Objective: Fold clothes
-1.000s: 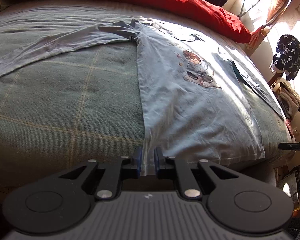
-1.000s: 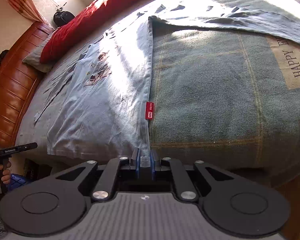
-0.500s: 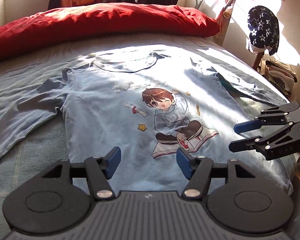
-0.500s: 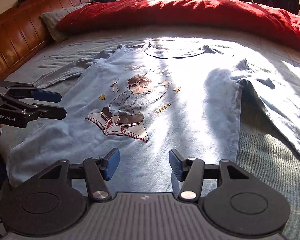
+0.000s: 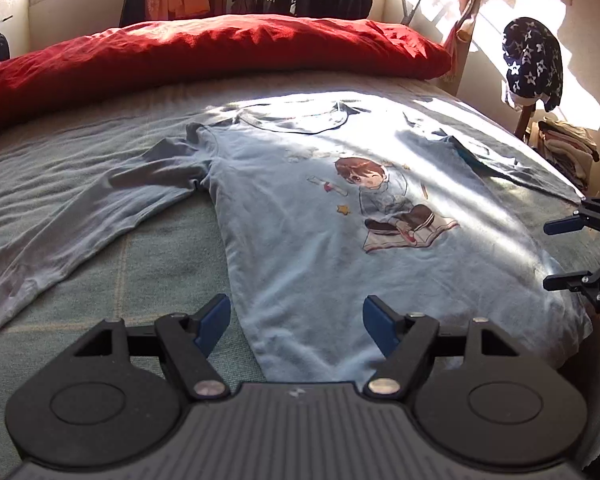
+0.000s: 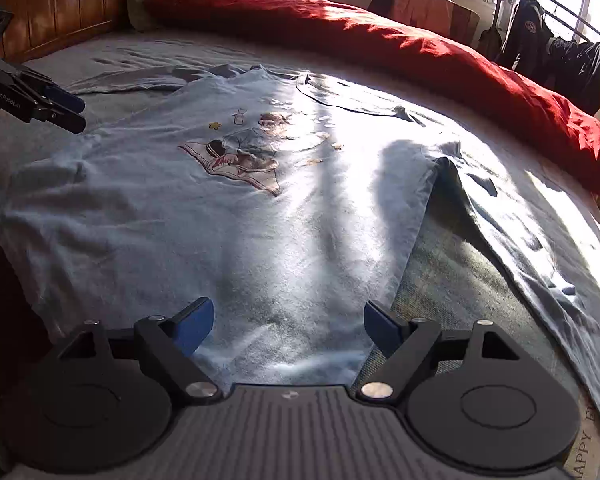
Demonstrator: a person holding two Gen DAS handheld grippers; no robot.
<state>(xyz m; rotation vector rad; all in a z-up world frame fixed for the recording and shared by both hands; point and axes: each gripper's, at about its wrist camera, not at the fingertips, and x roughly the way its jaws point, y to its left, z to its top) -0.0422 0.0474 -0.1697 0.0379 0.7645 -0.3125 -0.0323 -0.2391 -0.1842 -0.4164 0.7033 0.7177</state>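
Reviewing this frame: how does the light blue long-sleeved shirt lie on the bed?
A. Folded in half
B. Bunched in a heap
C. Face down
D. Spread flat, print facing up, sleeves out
D: the shirt lies spread flat with its cartoon print upward and a sleeve stretched out sideways.

A second ago both grippers are pinched shut at the hem of the light blue shirt (image 5: 300,240) — the left gripper (image 5: 296,322) at one bottom corner, the right gripper (image 6: 288,322) at the other by the red tag. Now both are off the cloth with jaws opening and nothing between the pads. Each view swings from a slanted look along the shirt's side edge to facing up its front — the cartoon print (image 5: 392,208) now upright.
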